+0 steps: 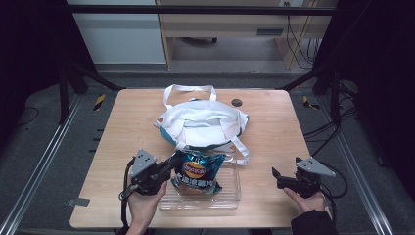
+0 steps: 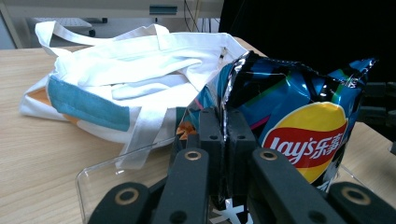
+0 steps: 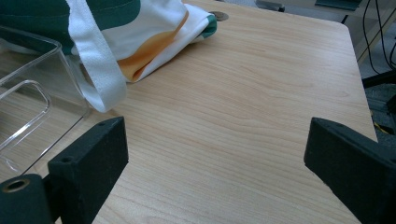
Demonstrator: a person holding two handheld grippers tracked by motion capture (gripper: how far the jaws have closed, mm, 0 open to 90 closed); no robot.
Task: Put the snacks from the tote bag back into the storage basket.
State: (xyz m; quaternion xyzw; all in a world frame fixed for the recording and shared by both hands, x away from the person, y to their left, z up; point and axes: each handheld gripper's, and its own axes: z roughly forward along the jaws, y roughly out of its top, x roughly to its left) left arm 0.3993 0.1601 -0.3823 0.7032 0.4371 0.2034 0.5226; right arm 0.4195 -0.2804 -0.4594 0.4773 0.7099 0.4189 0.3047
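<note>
A blue Lay's chip bag (image 1: 197,170) (image 2: 299,121) is held over a clear plastic tray (image 1: 230,193) near the table's front. My left gripper (image 1: 166,171) (image 2: 224,135) is shut on the bag's left edge, its jaws pinching the crimped seam. Behind the tray lies a white tote bag (image 1: 201,120) (image 2: 126,74) with teal and orange patches, its handles spread out. My right gripper (image 1: 277,177) (image 3: 215,154) stands open at the front right, above bare wood, with nothing between its jaws. The tote's corner (image 3: 140,42) and the tray's wall (image 3: 51,74) lie to its left.
The wooden table (image 1: 274,122) has bare room on its left and right sides. A small dark round cap (image 1: 237,102) (image 3: 218,16) sits in the table top near the back right. A loose tote strap (image 1: 240,147) (image 3: 95,65) drapes beside the tray.
</note>
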